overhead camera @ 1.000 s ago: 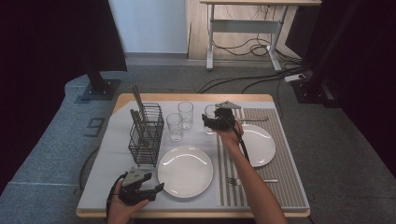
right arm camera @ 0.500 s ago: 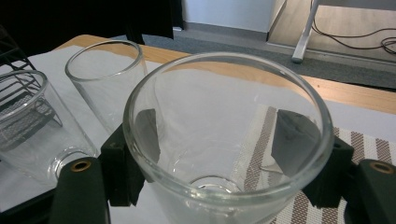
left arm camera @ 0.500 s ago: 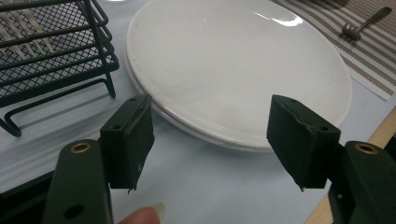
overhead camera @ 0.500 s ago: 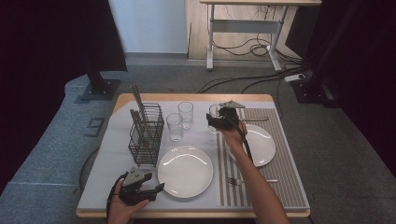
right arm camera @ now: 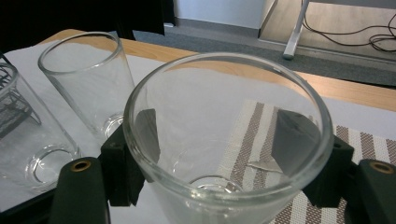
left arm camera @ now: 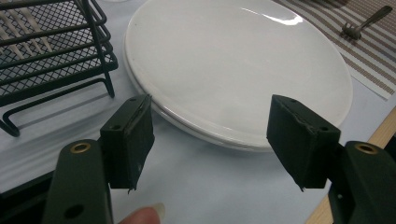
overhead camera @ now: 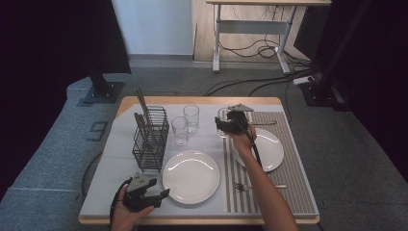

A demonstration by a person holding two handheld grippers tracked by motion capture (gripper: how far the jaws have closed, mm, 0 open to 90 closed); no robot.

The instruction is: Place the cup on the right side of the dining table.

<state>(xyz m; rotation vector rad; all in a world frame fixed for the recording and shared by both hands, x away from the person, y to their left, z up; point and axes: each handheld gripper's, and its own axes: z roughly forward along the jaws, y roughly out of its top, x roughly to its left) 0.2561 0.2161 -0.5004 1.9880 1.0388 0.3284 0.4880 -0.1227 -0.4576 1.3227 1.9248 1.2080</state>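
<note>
The right tool (overhead camera: 226, 126) reaches to the far middle of the desk (overhead camera: 120, 159), where a clear glass (right arm camera: 224, 140) stands upright at the inner edge of the striped placemat (overhead camera: 288, 178). In the right gripper view its 2 jaws stand on either side of the glass, 1 at each wall and close against it; whether they press the glass I cannot tell. 2 more glasses (overhead camera: 191, 118) stand just beside it to the left, on the white cloth, near the wire rack (overhead camera: 150, 139) that holds cutlery.

The left tool (overhead camera: 156, 195) rests at the near left corner of the desk, jaws spread wide and holding nothing. In the left gripper view they point at the near rim of a white plate (left arm camera: 233, 70), close to it but apart. A second plate (overhead camera: 269, 149) and a fork (overhead camera: 250, 186) lie on the placemat.
</note>
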